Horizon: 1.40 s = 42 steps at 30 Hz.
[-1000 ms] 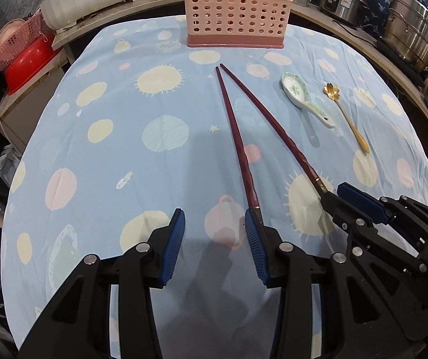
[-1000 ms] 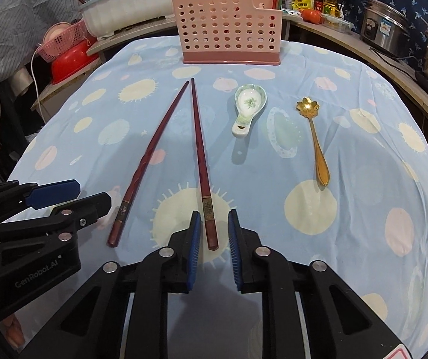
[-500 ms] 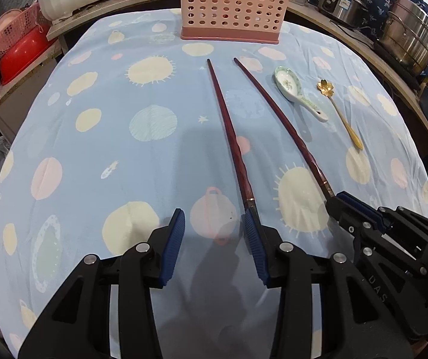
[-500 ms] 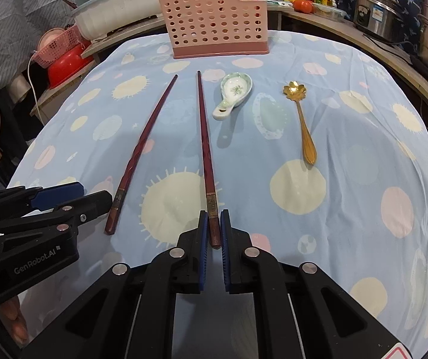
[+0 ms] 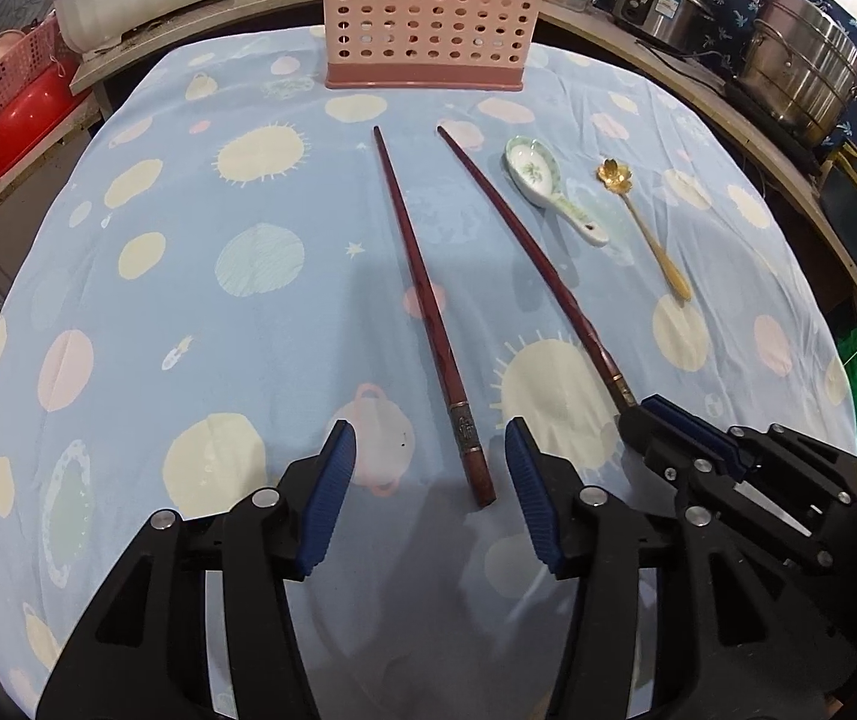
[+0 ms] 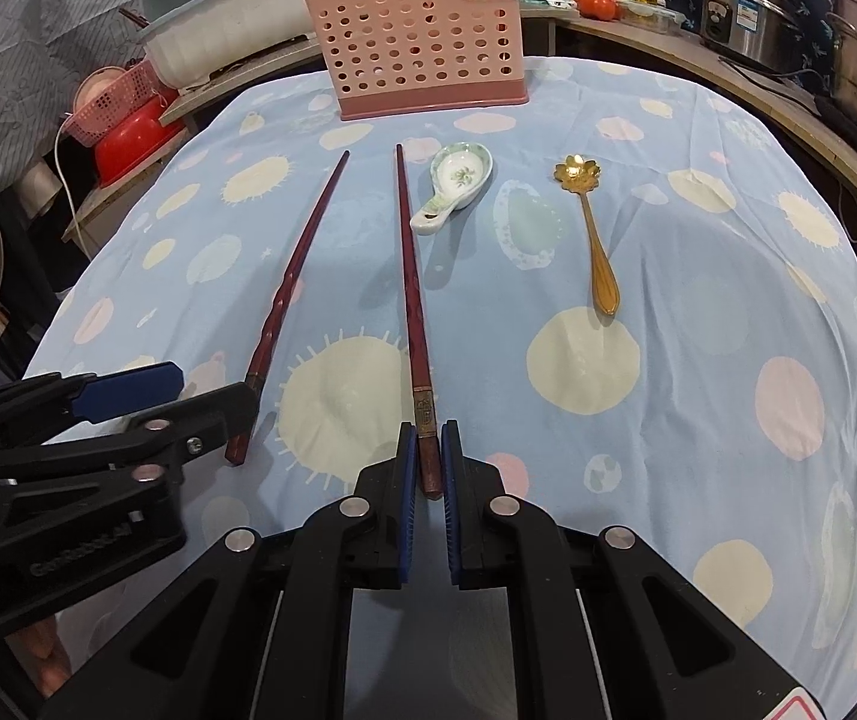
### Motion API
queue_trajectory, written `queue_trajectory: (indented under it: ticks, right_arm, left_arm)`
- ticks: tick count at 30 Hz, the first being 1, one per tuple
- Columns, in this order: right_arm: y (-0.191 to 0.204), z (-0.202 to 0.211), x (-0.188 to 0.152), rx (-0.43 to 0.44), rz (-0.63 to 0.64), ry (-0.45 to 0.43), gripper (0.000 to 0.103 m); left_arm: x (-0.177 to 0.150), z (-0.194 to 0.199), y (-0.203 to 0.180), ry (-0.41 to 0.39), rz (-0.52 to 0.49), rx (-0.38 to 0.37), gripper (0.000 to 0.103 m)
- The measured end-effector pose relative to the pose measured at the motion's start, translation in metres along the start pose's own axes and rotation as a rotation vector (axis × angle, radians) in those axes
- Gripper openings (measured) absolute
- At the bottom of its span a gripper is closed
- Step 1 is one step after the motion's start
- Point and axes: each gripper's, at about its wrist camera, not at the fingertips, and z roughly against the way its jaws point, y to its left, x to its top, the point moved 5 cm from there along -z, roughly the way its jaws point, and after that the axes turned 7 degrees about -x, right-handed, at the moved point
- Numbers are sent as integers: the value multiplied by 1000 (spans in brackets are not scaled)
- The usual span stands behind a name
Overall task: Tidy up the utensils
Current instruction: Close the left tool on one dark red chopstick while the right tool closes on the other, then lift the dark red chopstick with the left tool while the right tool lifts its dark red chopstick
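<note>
Two chopsticks (image 5: 422, 300) (image 6: 413, 300), thin tips toward pink caddy (image 6: 422, 48).

Open worktop (image 5: 200, 312) lay left of the chopsticks (image 5: 428, 312). Rightward, a ceramic spoon (image 5: 548, 186) and gold spoon (image 5: 644, 228) crowded the way; the rack (image 5: 428, 18) blocked the far edge.

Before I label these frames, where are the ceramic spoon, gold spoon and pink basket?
ceramic spoon (image 6: 461, 171), right wrist view, on its bowl.
gold spoon (image 6: 599, 252), right wrist view, on its handle.
pink basket (image 5: 422, 18), left wrist view, on its perforated front wall.
</note>
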Motion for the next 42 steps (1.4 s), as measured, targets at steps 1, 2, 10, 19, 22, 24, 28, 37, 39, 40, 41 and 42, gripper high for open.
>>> queue_trajectory:
  ticks: [1,2,10,19,22,24,28,37,39,40,41,42]
  right_arm:
    - [0,0,0,0,1,0,8]
    - [0,0,0,0,2,0,8]
    - [2,3,-2,6,7,-3,8]
    - [4,12,-1,12,15,-17,7]
    - [4,21,1,17,16,-33,7]
    - [4,29,4,21,18,-49,7]
    - [6,47,13,28,21,-93,7]
    - [11,104,56,55,26,-239,7]
    - [11,115,68,55,30,-271,7]
    - [11,120,74,56,30,-284,7]
    - [11,126,82,58,29,-303,7]
    - [10,131,87,62,27,-316,7]
  left_arm:
    - [-1,-3,1,8,3,-3,47]
    - [-1,-5,1,14,8,-6,44]
    - [-2,-5,4,9,-9,-8,10]
    - [-5,6,6,7,-38,35,8]
    - [-3,18,8,-8,-52,62,7]
    - [-1,26,10,-20,-56,78,7]
    - [8,46,12,-60,-59,106,7]
    - [50,94,15,-165,-53,135,7]
    - [62,105,15,-192,-53,138,7]
    - [68,110,15,-204,-52,141,7]
    - [73,114,15,-217,-53,142,7]
    - [78,118,14,-228,-54,146,7]
